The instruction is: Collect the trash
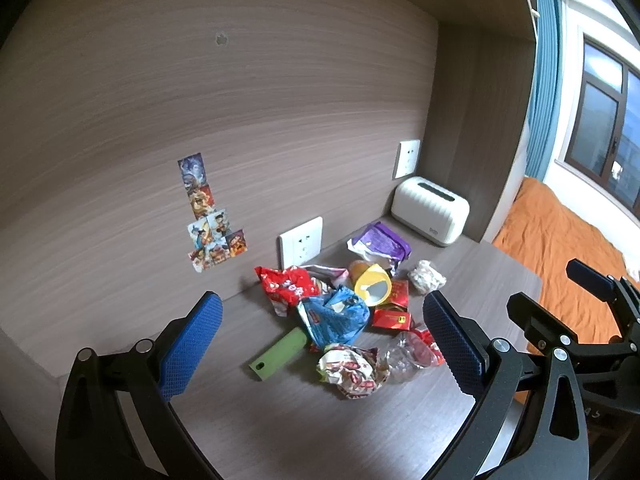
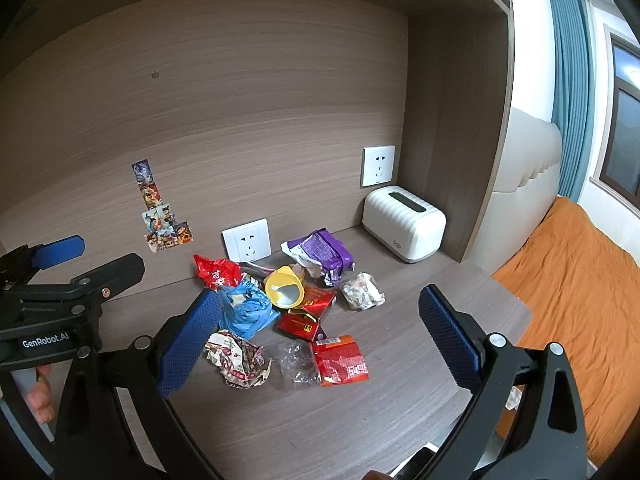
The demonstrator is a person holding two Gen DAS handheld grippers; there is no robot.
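Note:
A heap of trash lies on the wooden desk (image 1: pixel 280 420): a red wrapper (image 1: pixel 286 286), a blue bag (image 1: pixel 334 318), a yellow cup (image 1: pixel 372 284) on its side, a purple packet (image 1: pixel 382 242), a crumpled printed wrapper (image 1: pixel 352 370), clear plastic (image 1: pixel 406 356) and a white paper ball (image 1: pixel 428 276). A green flat bar (image 1: pixel 278 354) lies beside the heap. My left gripper (image 1: pixel 324 348) hovers open above the pile, holding nothing. My right gripper (image 2: pixel 320 332) is open too, over the same heap, with the crumpled wrapper (image 2: pixel 238 358) and a red foil packet (image 2: pixel 340 360) between its fingers' span.
A white ribbed device (image 1: pixel 430 210) stands in the desk's back right corner. Wall sockets (image 1: pixel 300 244) and stickers (image 1: pixel 210 216) are on the back panel. An orange bed (image 2: pixel 580 300) lies past the desk's right edge. A hand (image 2: pixel 38 394) holds the left gripper.

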